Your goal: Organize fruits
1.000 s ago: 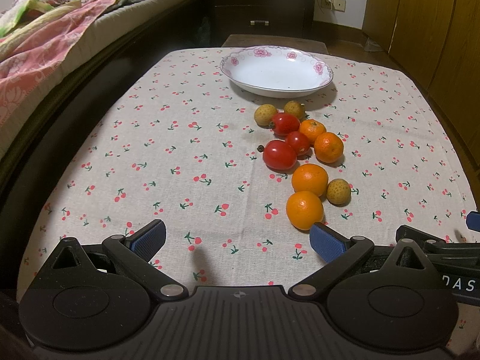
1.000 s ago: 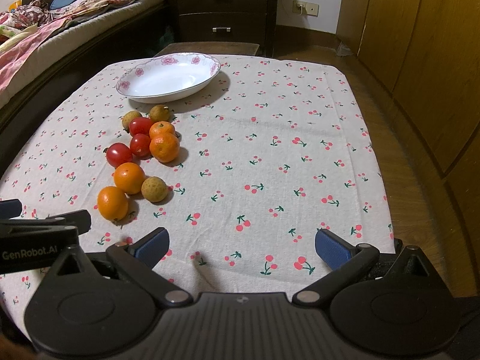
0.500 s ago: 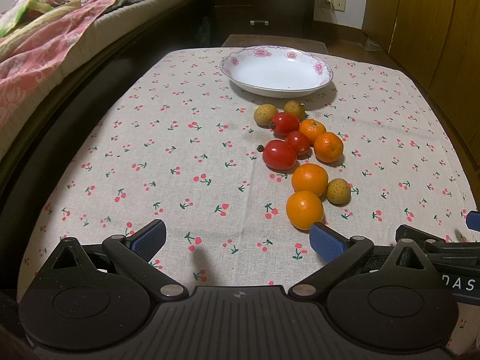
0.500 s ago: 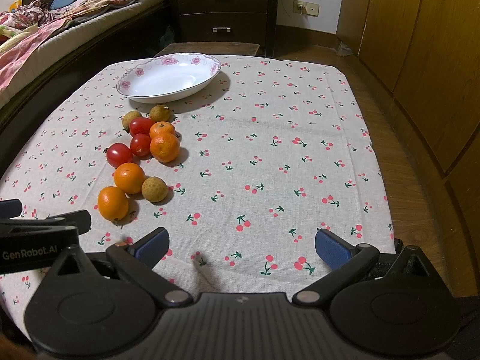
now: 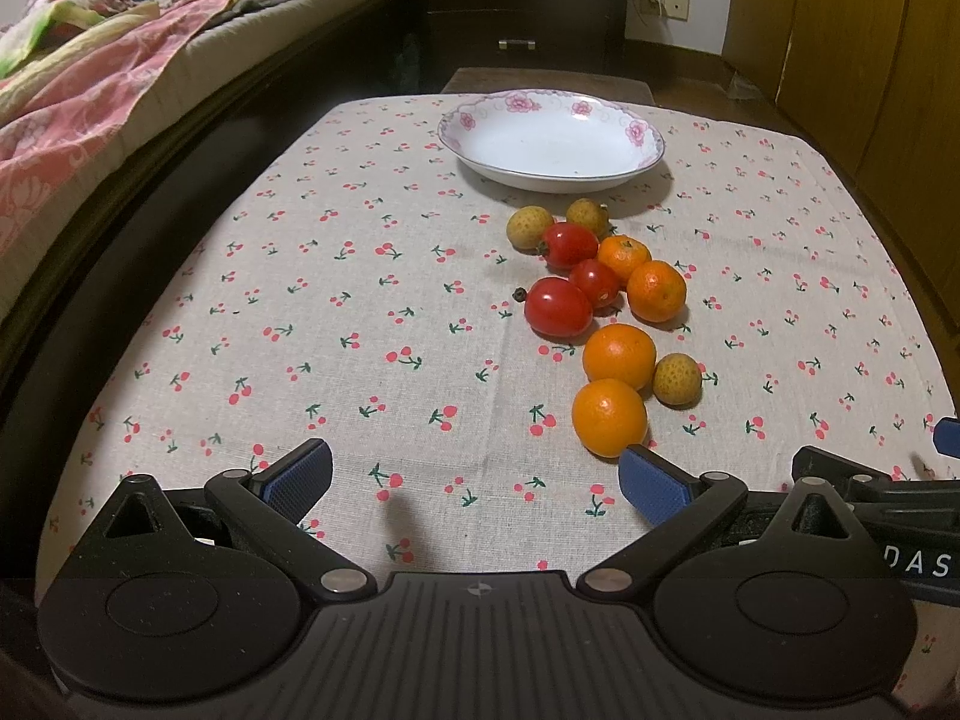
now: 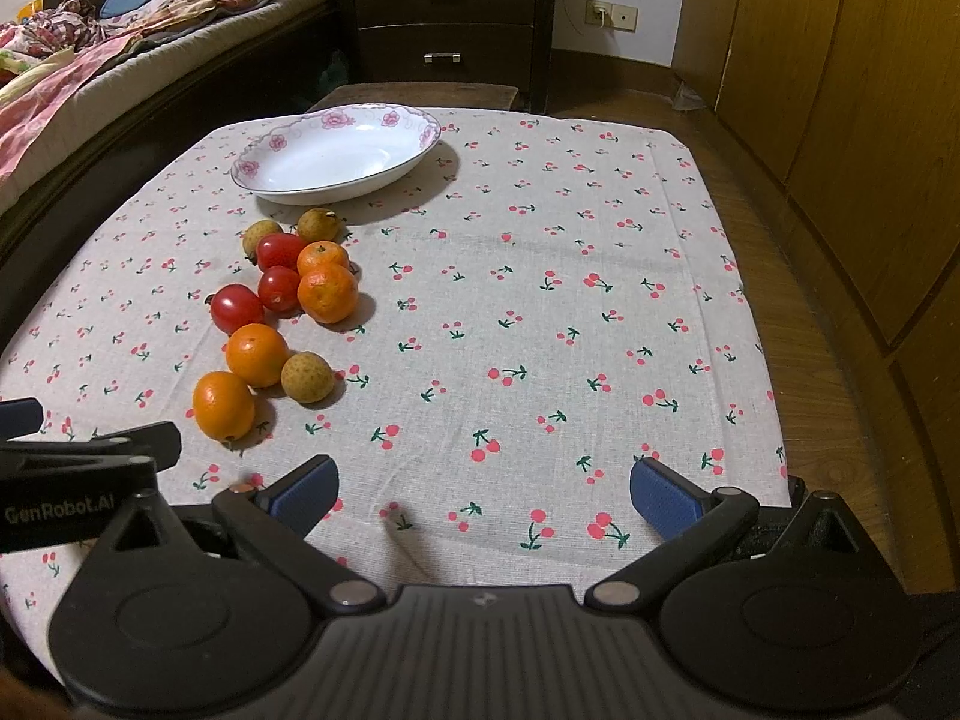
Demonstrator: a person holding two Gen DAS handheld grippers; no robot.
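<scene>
A cluster of fruit lies on the cherry-print tablecloth: several oranges, the nearest orange (image 5: 609, 417) (image 6: 223, 405), three red tomatoes (image 5: 558, 306) (image 6: 236, 308) and three small yellow-brown fruits (image 5: 677, 380) (image 6: 307, 377). An empty white plate with pink flowers (image 5: 642, 138) (image 6: 258, 171) stands beyond them. My left gripper (image 5: 474, 483) is open and empty, low over the near edge, its right pad just before the nearest orange. My right gripper (image 6: 483, 495) is open and empty, to the right of the fruit.
A bed with pink bedding (image 5: 90, 78) runs along the left. A dark drawer chest (image 6: 447, 18) stands behind the table. Wooden cabinets (image 6: 870, 90) line the right side. The table's right edge (image 6: 762, 324) drops to a wooden floor.
</scene>
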